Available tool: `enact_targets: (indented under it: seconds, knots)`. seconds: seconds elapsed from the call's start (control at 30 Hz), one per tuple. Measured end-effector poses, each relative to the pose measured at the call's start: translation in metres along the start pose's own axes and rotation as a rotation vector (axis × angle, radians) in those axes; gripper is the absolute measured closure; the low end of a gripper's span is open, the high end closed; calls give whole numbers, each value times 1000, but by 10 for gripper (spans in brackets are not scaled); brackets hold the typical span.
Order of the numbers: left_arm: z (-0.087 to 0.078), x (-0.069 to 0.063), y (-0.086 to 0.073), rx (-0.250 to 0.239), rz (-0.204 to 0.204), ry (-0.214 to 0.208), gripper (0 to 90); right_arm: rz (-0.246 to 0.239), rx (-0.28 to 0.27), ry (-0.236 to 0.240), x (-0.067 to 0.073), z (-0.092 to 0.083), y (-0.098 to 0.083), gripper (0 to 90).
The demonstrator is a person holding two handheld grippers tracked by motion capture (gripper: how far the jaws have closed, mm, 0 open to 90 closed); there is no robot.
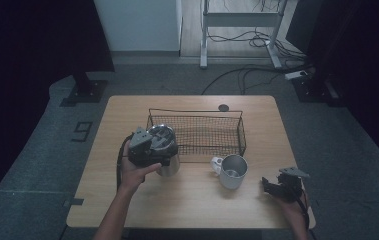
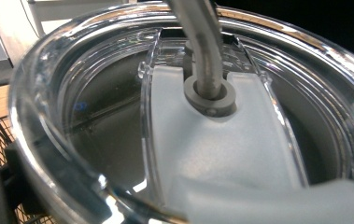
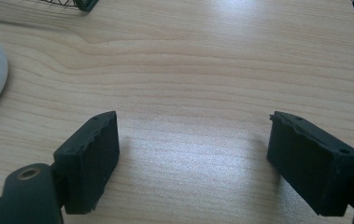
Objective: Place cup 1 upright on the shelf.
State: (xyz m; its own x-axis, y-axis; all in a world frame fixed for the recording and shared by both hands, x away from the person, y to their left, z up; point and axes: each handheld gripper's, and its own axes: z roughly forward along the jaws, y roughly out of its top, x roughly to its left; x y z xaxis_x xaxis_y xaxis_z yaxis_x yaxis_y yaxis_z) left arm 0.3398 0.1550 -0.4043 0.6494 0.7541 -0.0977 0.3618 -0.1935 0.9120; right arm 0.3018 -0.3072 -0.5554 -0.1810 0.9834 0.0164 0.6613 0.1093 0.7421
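wooden table — left claw grips the lidded tumbler; right claw gapes, empty.

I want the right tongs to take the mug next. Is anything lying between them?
Nothing visible does. Bare table lies between the right tongs and the mug. The wire basket sits farther back, out of that path.

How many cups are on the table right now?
2: a lidded steel tumbler at the left front corner of the wire basket, and an open mug just in front of the basket's right end. None looks hidden.
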Motion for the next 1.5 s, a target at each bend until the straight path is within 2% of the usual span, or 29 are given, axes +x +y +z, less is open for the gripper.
enact_targets:
  seconds: [0.7, 1.2, 1.5]
  knots:
    - [0, 1, 13, 3, 16, 11, 30, 1, 0, 0, 0, 0, 0, 166]
    - [-1, -5, 29, -12, 50, 14, 30, 1, -1, 0, 0, 0, 0, 166]
    - [1, -3, 35, -11, 49, 17, 31, 0, 1, 1, 0, 0, 0, 166]
